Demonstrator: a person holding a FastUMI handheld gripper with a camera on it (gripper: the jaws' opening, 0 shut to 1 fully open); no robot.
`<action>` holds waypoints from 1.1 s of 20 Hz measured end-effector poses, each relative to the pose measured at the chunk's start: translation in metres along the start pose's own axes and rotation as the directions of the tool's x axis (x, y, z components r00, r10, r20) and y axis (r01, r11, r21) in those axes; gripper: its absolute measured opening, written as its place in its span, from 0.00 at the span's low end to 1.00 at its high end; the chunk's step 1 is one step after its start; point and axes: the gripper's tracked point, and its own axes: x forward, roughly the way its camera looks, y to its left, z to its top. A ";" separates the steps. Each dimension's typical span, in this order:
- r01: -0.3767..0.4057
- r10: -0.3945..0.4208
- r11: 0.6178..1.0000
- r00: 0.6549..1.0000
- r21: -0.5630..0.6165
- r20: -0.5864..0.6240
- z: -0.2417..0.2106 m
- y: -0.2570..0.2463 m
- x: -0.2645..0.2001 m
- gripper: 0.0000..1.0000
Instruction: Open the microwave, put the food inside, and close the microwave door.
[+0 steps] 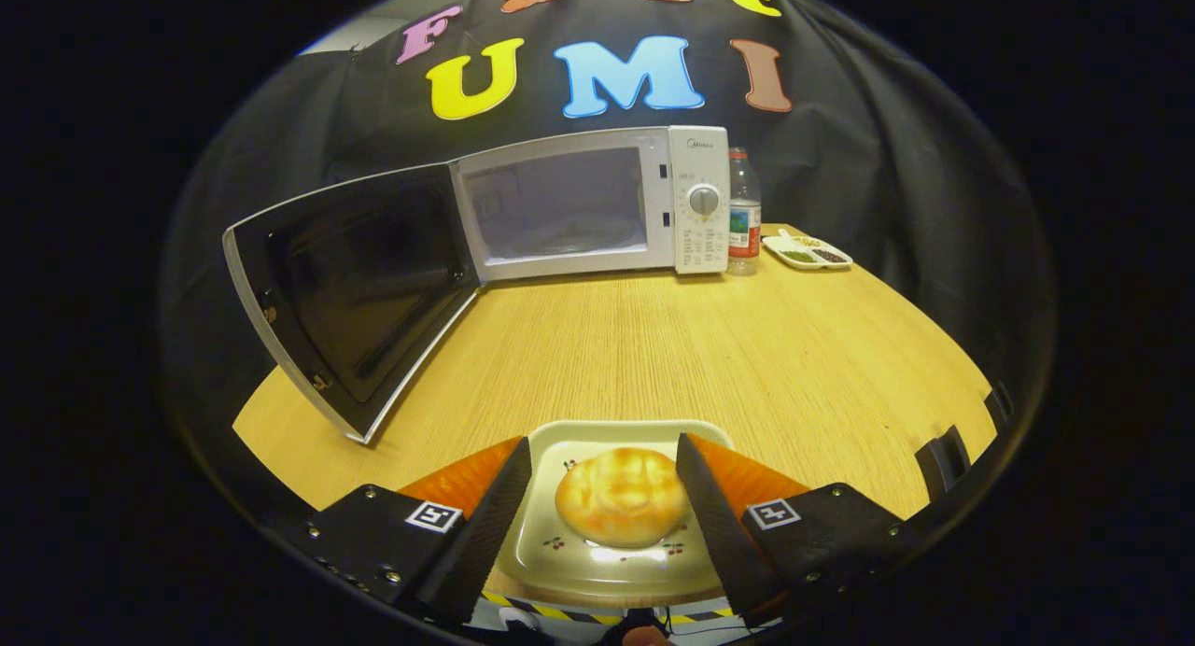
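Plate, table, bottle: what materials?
Plate: glossy glazed ceramic or melamine, going by the glare. Table: matte wood-grain top, likely laminate. Bottle: clear plastic, apparently. Gripper: jaws open either side of the bun.

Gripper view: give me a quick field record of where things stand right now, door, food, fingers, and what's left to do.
microwave: at the back of the table, cavity looks empty
door: swung wide open
bun: on the plate, between the fingers
gripper: open, fingers either side of the bun; whether they touch the plate cannot be told
bottle: upright, just beside the microwave
tray: beside the bottle
done: door opened
left: food into the microwave, door closed
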 end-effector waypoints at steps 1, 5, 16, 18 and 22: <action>0.004 -0.004 1.000 1.000 -0.016 0.001 -0.002 -0.001 0.001 0.96; 0.015 -0.017 0.997 0.999 -0.075 -0.033 -0.011 -0.009 0.010 0.96; -0.017 0.011 0.999 0.993 -0.046 -0.116 -0.035 -0.011 0.017 0.99; -0.031 0.029 0.999 0.993 -0.022 -0.111 -0.030 -0.014 0.016 0.92; -0.057 0.058 0.998 0.995 0.011 -0.075 -0.009 -0.016 0.015 0.88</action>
